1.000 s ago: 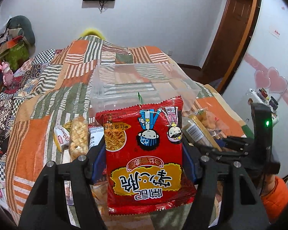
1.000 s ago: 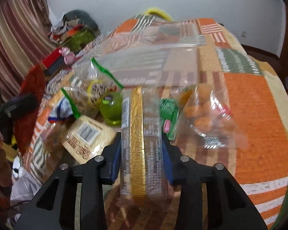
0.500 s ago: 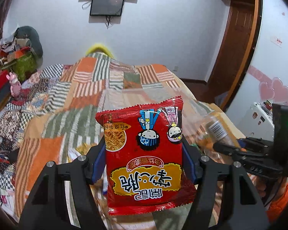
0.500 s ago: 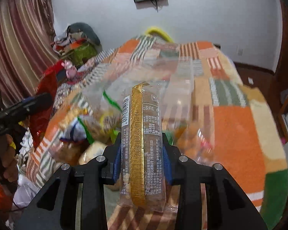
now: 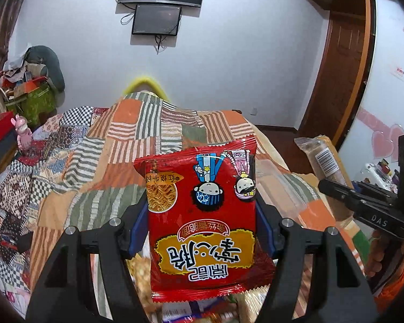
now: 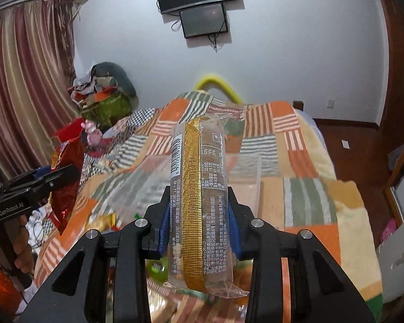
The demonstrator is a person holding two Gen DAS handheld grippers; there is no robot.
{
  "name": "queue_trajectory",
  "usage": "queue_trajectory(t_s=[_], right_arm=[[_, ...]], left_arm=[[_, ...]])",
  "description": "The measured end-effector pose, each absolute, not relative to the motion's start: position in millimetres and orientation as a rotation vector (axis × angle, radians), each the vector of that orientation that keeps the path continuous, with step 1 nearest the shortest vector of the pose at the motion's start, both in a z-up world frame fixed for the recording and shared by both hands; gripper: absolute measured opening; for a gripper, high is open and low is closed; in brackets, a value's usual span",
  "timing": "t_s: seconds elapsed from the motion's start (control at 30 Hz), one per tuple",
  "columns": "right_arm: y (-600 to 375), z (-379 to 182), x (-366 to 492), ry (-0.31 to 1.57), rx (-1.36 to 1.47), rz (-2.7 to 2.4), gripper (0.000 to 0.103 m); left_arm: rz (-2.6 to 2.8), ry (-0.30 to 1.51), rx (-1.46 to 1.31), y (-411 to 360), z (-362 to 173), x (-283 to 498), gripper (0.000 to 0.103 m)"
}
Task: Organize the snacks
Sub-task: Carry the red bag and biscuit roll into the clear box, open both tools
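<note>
Left hand-held gripper (image 5: 202, 224) clenched on red noodle-snack packet (image 5: 206, 215), raised above patchwork bed (image 5: 99, 161). Right hand-held gripper (image 6: 199, 222) grasping clear gold-striped biscuit pack (image 6: 199, 202), clear plastic bin (image 6: 245, 175) just beyond.

Both wrist cameras are looking forward along their fingers, close behind held packets, facing the white far wall; both are sharing the orange-and-green striped patchwork bedspread (image 5: 99, 172) (image 6: 304, 161) and black wall-mounted screen (image 5: 156, 20) (image 6: 203, 19).

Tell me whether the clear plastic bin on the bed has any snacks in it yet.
Appears empty: through the clear bin only the patchwork blanket shows, though the gold-striped packet hides its left part.
</note>
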State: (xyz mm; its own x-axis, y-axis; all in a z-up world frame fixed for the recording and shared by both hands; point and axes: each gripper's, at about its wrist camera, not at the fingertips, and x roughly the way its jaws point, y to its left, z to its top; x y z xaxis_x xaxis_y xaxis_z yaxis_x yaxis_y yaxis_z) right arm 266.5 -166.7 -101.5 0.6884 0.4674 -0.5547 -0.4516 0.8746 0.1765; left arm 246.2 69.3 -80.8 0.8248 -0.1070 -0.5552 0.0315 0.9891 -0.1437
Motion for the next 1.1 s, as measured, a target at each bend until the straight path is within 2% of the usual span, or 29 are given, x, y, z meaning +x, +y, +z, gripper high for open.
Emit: queue_trajectory(t_s=[0.27,0.57,1.1], right_arm=[[-155.4,-107.0,297.3,0.637,0.031,0.502,0.032],[-134.0,-134.6,330.7,0.723,-0.005,0.492,0.032],[-115.2,-161.0,354.8,0.836,-0.122,0.492,0.033]], left_arm=[[-0.044,0.606,-0.102,71.5,-87.1,280.2,0.067],[-0.064,0.698,-0.146,78.0,-119.0,328.4,0.067],[-0.075,0.877,-0.069,54.5,-169.4,383.4,0.067]])
